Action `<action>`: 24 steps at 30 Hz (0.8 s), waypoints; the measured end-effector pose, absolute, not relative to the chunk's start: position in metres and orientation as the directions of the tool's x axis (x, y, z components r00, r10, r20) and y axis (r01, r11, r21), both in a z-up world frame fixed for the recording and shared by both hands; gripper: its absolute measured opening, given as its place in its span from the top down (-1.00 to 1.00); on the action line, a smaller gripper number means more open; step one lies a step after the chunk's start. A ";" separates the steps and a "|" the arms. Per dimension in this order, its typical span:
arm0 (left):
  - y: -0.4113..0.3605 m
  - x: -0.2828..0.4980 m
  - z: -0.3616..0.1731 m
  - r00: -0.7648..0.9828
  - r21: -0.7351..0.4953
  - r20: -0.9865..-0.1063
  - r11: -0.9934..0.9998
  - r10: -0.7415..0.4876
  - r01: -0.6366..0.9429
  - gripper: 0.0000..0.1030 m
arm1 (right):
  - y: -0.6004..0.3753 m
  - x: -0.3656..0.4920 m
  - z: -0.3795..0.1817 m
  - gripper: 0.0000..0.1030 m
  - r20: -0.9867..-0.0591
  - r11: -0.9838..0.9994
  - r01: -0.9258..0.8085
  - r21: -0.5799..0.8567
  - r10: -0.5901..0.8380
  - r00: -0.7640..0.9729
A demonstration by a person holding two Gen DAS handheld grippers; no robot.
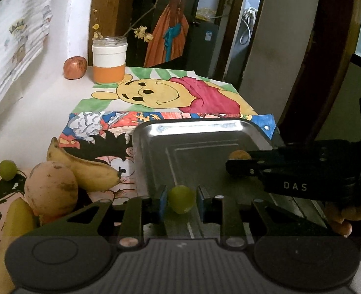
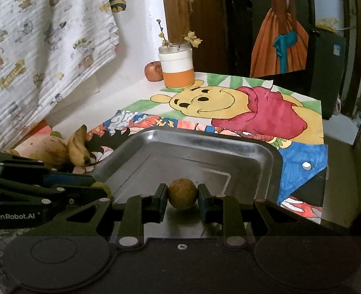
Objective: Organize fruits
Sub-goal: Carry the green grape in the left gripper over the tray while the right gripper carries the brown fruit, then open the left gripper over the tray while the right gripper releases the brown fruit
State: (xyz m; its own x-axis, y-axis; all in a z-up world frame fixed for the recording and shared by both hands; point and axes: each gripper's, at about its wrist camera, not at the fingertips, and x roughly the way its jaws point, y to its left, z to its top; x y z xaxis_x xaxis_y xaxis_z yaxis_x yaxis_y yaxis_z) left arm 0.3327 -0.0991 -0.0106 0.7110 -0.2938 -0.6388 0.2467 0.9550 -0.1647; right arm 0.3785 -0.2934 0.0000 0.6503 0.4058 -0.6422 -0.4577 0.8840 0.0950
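Clamped between the blue pads of the left gripper point(image 1: 181, 200), a green grape point(image 1: 181, 199) hangs over the near edge of the steel tray point(image 1: 204, 132), while the right gripper point(image 2: 182, 197) pinches a small round brown fruit point(image 2: 182, 196) over the same tray's near side. Left of the tray, on the cartoon-printed paper point(image 1: 102, 127), lie a banana point(image 1: 82, 165), a mango point(image 1: 50, 187) and a second grape point(image 1: 7, 169). At the far end stand an orange-and-white jar point(image 1: 109, 60) and, just left of it, an apple point(image 1: 75, 67).
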 end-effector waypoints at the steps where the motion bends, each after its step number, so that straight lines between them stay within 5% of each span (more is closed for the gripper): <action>1: -0.099 0.333 -0.010 0.712 -0.166 -0.638 0.955 -0.295 0.247 0.46 | -0.293 0.378 0.000 0.42 -0.641 0.885 -0.455 0.094 0.404 0.653; 8: -0.090 0.322 0.001 0.736 -0.206 -0.602 0.951 -0.310 0.231 0.28 | -0.298 0.367 0.009 0.27 -0.613 0.893 -0.443 0.084 0.397 0.683; 10: -0.086 0.316 0.007 0.750 -0.213 -0.589 0.953 -0.301 0.216 -0.10 | -0.300 0.360 0.014 0.14 -0.602 0.897 -0.436 0.075 0.389 0.697; 16: -0.076 0.289 0.031 0.805 -0.233 -0.535 0.960 -0.257 0.152 -0.67 | -0.302 0.333 0.031 -0.27 -0.554 0.906 -0.416 0.070 0.383 0.739; 24: -0.068 0.244 0.057 0.861 -0.212 -0.471 0.972 -0.194 0.103 -0.98 | -0.299 0.287 0.056 -0.62 -0.494 0.908 -0.414 0.058 0.387 0.779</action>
